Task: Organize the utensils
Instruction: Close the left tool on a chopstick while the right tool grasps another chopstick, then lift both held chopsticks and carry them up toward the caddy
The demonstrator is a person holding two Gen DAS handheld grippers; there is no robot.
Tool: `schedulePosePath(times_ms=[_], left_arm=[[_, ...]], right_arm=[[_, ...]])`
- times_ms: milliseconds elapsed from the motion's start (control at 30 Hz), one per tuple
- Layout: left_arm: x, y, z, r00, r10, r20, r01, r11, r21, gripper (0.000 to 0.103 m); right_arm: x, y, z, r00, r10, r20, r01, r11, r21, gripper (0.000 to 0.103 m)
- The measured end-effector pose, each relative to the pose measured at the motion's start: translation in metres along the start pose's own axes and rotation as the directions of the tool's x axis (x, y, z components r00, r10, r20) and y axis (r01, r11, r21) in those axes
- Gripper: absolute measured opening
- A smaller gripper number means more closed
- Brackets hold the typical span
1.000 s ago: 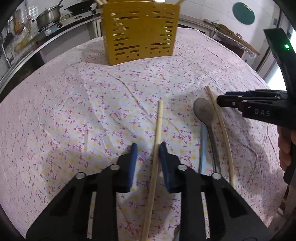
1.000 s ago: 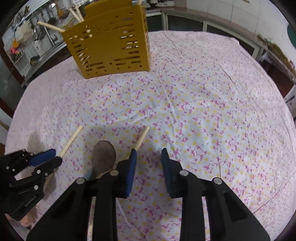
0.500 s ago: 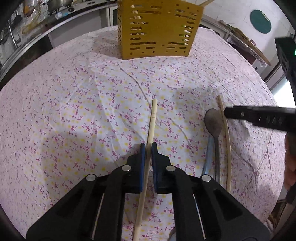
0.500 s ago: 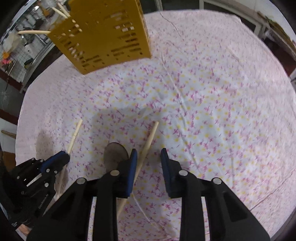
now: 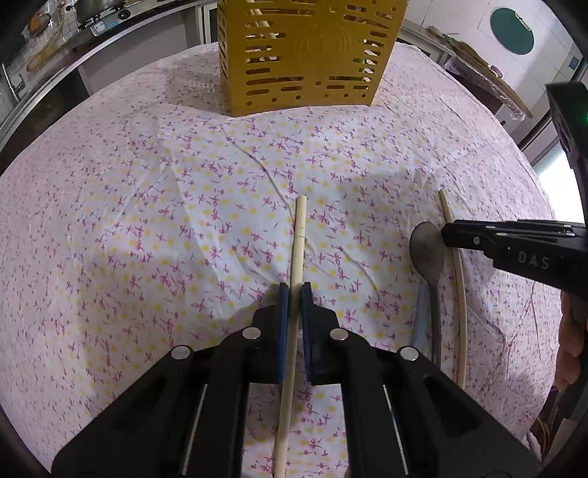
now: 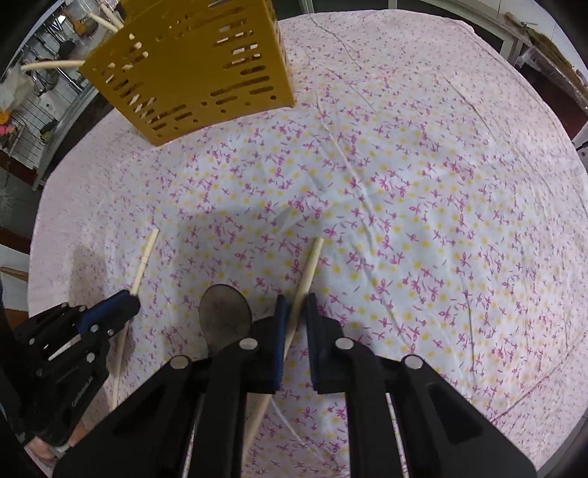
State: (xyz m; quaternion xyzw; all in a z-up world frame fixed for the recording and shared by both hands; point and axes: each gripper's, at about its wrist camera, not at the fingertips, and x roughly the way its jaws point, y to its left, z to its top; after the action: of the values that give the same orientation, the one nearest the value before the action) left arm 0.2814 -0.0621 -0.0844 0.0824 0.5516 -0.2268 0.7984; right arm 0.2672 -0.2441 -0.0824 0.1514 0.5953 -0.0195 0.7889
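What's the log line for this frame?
left gripper: shut on left chopstick | right gripper: jaws just closing, shut on right chopstick | spoon: on cloth | rack: upright

Floral tablecloth over table; stove, possibly pot, on counter behind.

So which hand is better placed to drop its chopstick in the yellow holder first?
Probably left. The left hand-held gripper has just closed on the left chopstick, the right hand-held gripper on the right chopstick. The holder stands straight ahead of the left one, off to the side for the right.
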Motion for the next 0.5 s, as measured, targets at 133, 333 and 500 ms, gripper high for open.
schedulePosePath(times_ms=[133, 333, 500], left_arm=[[0.000, 0.002, 0.004, 1.000, -0.004, -0.014, 0.004, 1.000, -0.010, 0.005], [-0.018, 0.003, 0.009, 0.999, 0.006, 0.040, -0.005, 0.999, -0.032, 0.005], [-0.046, 0.003, 0.011, 0.991, 0.015, 0.136, -0.006, 0.998, -0.067, 0.005]], right_arm=[[-0.012, -0.014, -0.004, 0.999, 0.025, 0.035, -0.024, 0.999, -0.038, 0.007], [-0.044, -0.029, -0.012, 0.991, 0.037, 0.130, -0.024, 0.995, -0.101, 0.007], [-0.082, -0.039, -0.015, 0.957, 0.056, 0.286, -0.015, 0.989, -0.146, 0.006]])
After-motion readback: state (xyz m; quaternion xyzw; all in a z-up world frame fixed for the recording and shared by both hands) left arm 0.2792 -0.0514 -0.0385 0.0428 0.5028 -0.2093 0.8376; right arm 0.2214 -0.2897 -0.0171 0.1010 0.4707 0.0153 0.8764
